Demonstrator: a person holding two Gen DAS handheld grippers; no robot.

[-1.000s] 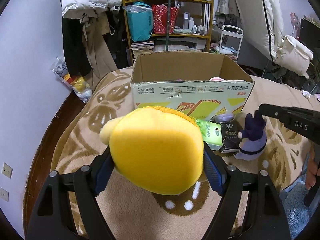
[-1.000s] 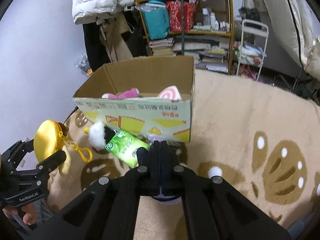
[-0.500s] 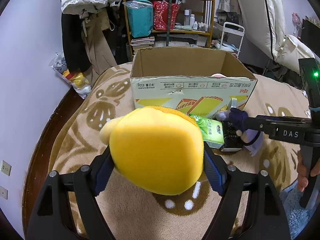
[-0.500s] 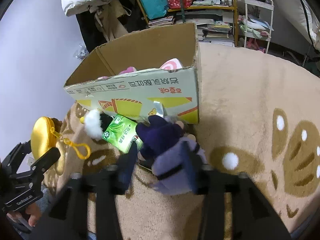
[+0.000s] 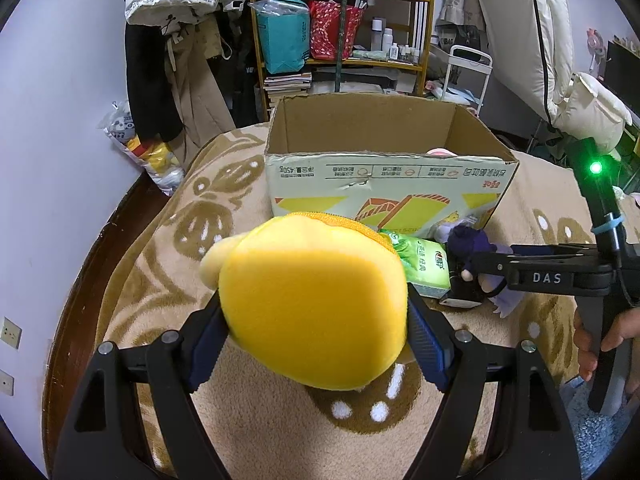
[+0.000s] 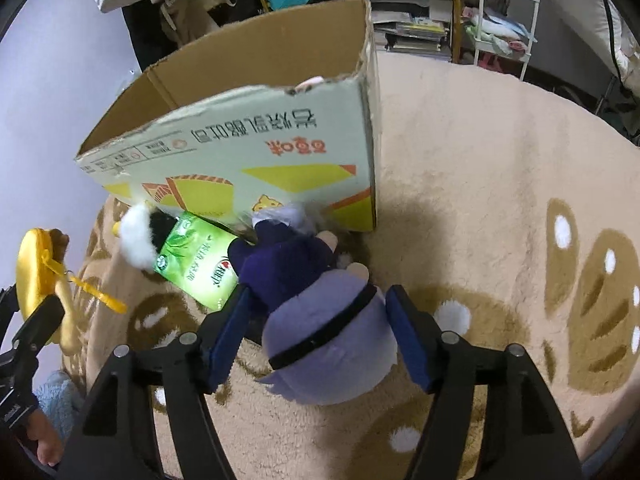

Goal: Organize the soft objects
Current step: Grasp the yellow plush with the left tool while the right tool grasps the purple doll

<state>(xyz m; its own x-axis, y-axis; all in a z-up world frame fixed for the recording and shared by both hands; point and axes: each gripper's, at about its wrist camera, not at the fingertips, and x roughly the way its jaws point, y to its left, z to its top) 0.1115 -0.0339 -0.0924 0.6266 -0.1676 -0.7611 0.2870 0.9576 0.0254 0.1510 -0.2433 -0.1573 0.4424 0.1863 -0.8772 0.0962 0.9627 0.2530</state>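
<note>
The yellow plush (image 5: 316, 304) hides the left gripper's fingertips (image 5: 426, 350) and much of the blanket (image 5: 168, 264) behind it. Only a pink sliver (image 5: 442, 152) of the box's (image 5: 384, 188) contents clears its rim. The green packet (image 6: 196, 264) lies partly under the purple plush (image 6: 320, 320), whose face cannot be seen. Shelf items (image 5: 392, 50) are too small to identify. The right gripper's handle (image 5: 604, 360) runs off frame.

The cardboard box (image 5: 384, 184) stands open at the top, with free room above its rim. Its front wall blocks the way forward at blanket (image 6: 500, 184) level. A green packet (image 6: 200, 264) and a purple plush toy (image 6: 320, 320) crowd its base. Right of the box, open blanket leaves passage.
</note>
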